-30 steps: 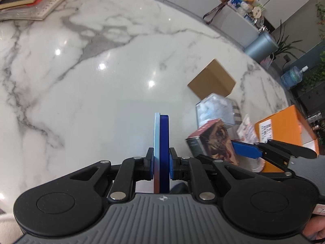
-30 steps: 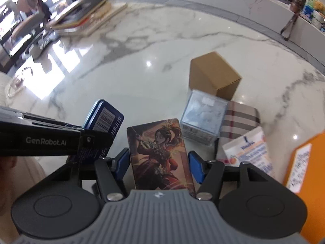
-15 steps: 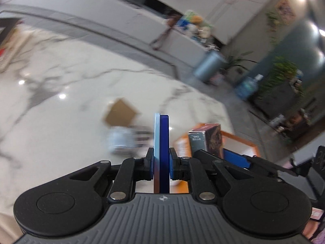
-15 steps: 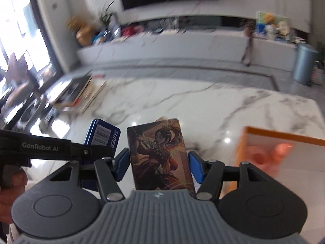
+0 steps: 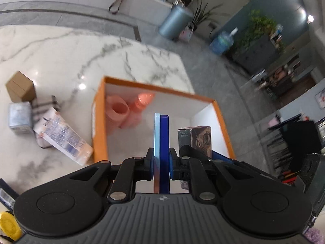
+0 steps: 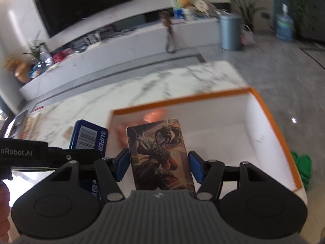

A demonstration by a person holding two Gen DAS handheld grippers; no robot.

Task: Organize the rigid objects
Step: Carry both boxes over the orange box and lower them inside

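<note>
The left gripper (image 5: 161, 168) has its jaws clamped on a thin blue tin (image 5: 161, 142) held edge-up, and the right gripper (image 6: 158, 166) has its jaws closed on an illustrated card box (image 6: 160, 154) held upright. Both loads hang ahead of the jaws over the near part of the orange storage box (image 5: 97, 122), which sits on the marble worktop (image 5: 50, 61).

The two loads sit close side by side, so lowering them together could knock one against the other, or catch the near wall of the orange storage box. The blue tin is held by its narrow faces only; a bump could twist it out. The pink items (image 5: 130, 109) at the far left of the box interior could be struck by the left load.

The left wrist view shows the unsorted boxes (image 5: 22, 101) left of the jaws on the worktop. The right wrist view shows the tin's barcode face and the box's empty right side.
</note>
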